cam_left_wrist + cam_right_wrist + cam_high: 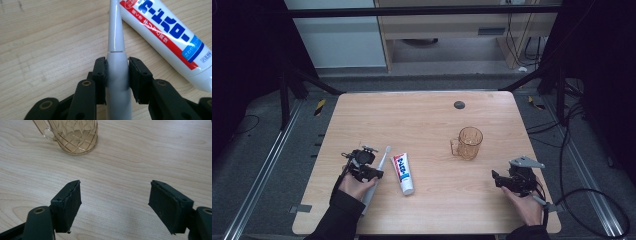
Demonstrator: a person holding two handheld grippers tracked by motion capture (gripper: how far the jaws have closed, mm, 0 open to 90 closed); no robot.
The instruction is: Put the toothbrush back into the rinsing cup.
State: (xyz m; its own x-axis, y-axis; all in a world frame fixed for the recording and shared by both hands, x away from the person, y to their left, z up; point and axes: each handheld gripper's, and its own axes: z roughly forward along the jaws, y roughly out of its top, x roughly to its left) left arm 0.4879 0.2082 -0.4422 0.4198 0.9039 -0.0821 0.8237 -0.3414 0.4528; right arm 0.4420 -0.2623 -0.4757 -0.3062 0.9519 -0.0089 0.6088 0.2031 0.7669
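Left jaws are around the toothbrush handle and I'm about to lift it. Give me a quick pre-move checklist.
1. Left gripper shut on the toothbrush, handle centred between the pads: ok.
2. Pads sit on the grey handle, just below the white neck: ok.
3. Toothpaste lies close beside the neck; contact: cannot tell.
4. Mug upright, apart from both grippers: ok.
5. Right gripper open with nothing between the jaws, facing the mug: ok.

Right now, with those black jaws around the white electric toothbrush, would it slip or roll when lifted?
The white electric toothbrush looks glossy and tapered, so it may slide through the left gripper. Its round body would probably roll if dropped on the wooden table. It seems stiff, unlikely to bend.
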